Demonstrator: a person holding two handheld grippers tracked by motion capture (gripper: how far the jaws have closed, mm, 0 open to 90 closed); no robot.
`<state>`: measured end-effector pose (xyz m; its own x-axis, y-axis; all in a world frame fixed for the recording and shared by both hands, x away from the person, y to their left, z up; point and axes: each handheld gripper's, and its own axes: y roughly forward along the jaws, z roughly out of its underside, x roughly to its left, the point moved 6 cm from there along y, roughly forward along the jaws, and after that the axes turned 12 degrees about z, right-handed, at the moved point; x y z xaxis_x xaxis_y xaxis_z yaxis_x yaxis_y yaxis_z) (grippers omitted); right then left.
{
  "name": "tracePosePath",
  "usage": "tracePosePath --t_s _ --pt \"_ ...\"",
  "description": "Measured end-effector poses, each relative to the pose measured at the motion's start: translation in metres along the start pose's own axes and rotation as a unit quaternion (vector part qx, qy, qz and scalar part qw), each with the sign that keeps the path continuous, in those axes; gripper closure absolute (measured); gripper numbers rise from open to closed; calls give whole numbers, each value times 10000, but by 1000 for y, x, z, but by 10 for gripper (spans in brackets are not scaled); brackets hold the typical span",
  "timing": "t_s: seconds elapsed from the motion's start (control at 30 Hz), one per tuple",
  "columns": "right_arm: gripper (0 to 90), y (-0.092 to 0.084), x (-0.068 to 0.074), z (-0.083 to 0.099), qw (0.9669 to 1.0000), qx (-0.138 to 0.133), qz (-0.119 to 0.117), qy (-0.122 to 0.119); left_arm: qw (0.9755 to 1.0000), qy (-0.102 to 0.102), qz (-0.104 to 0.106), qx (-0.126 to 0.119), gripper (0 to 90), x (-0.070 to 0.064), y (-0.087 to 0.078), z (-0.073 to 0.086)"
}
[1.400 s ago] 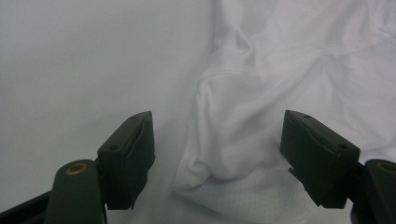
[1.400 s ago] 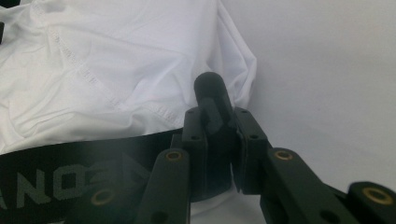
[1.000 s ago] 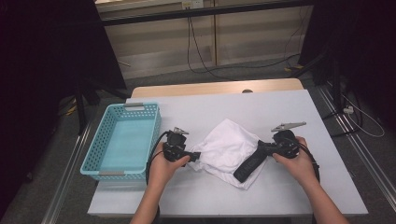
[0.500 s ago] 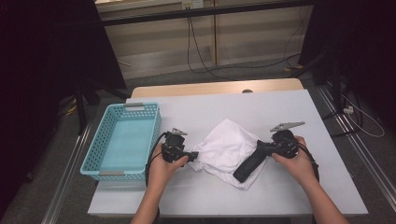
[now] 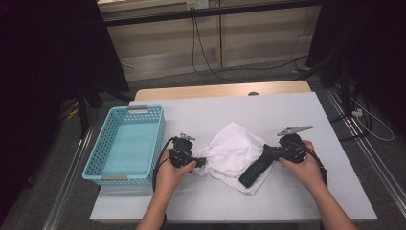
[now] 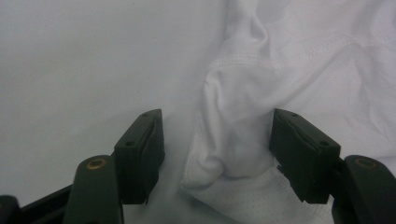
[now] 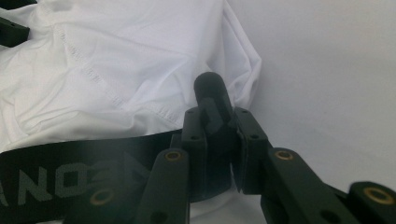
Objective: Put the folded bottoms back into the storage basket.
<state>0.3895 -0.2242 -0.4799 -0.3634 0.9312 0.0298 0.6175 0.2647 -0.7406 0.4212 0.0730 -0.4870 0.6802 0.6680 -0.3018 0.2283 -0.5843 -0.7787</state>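
A black tube (image 5: pixel 253 168) lies on the white cloth (image 5: pixel 230 148) mid-counter, slanting near-left to far-right. The right gripper (image 7: pixel 219 135) clamps its far end. The left gripper (image 6: pixel 217 149), jaws half open and just been closing, straddles the cloth's fold.

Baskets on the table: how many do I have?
1. The blue basket stands at the table's left edge, beside the left gripper; it looks empty.

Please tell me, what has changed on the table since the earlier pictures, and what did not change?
The left tongs have just been closing around a fold of the white cloth, not yet pinching it. The right tongs stay shut on the black roller lying on the cloth. The blue basket is unmoved.
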Motion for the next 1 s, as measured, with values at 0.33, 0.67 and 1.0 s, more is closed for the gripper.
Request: tracePosePath --t_s 0.33,0.67,1.0 --pt "773 0 0 1 10000 -19 2 9 9993 -189 228 214 579 -8 0 -2" --pt "773 -1 -1 3 9999 -57 -39 86 9974 -395 343 490 785 -11 0 -7" --pt "774 -6 -5 3 9994 -155 -162 279 9949 -513 407 763 819 -11 -7 -10"
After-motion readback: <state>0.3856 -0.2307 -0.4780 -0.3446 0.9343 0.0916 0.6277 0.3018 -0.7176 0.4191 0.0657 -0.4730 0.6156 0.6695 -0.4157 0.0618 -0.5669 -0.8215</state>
